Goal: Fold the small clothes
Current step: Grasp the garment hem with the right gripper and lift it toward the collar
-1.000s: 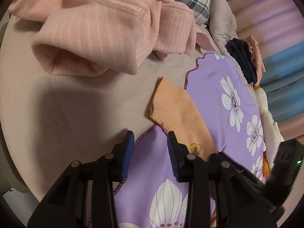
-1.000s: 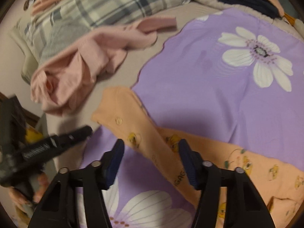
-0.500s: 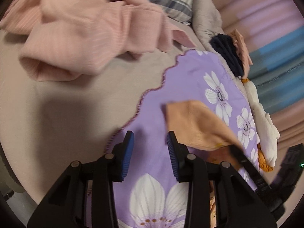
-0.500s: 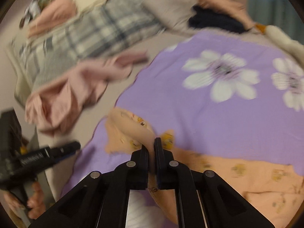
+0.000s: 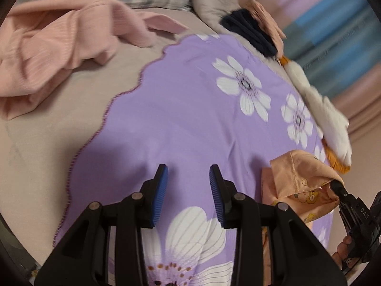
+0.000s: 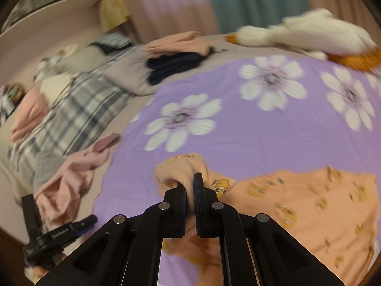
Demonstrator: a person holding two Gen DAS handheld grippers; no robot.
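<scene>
A small orange garment [image 6: 309,197] with cartoon prints lies on the purple flowered sheet [image 6: 238,131]. My right gripper [image 6: 190,186] is shut on a bunched end of it, lifted and drawn over the rest of the cloth. In the left wrist view that same orange garment [image 5: 295,178] hangs pinched in the right gripper [image 5: 335,186] at the lower right. My left gripper [image 5: 188,178] hovers over the purple sheet [image 5: 190,100], jaws apart, with nothing between the blue pads [image 5: 160,190].
A crumpled pink striped garment [image 5: 54,47] lies on the beige bed cover [image 5: 47,124] to the left. A plaid pillow [image 6: 71,116], a dark folded garment [image 6: 176,65] and a white plush goose [image 6: 309,33] sit along the far side. Curtains hang behind.
My right gripper closed on the orange garment's end and carried it up and rightwards across the sheet. The left gripper swung right, away from the pink garment, staying open.
</scene>
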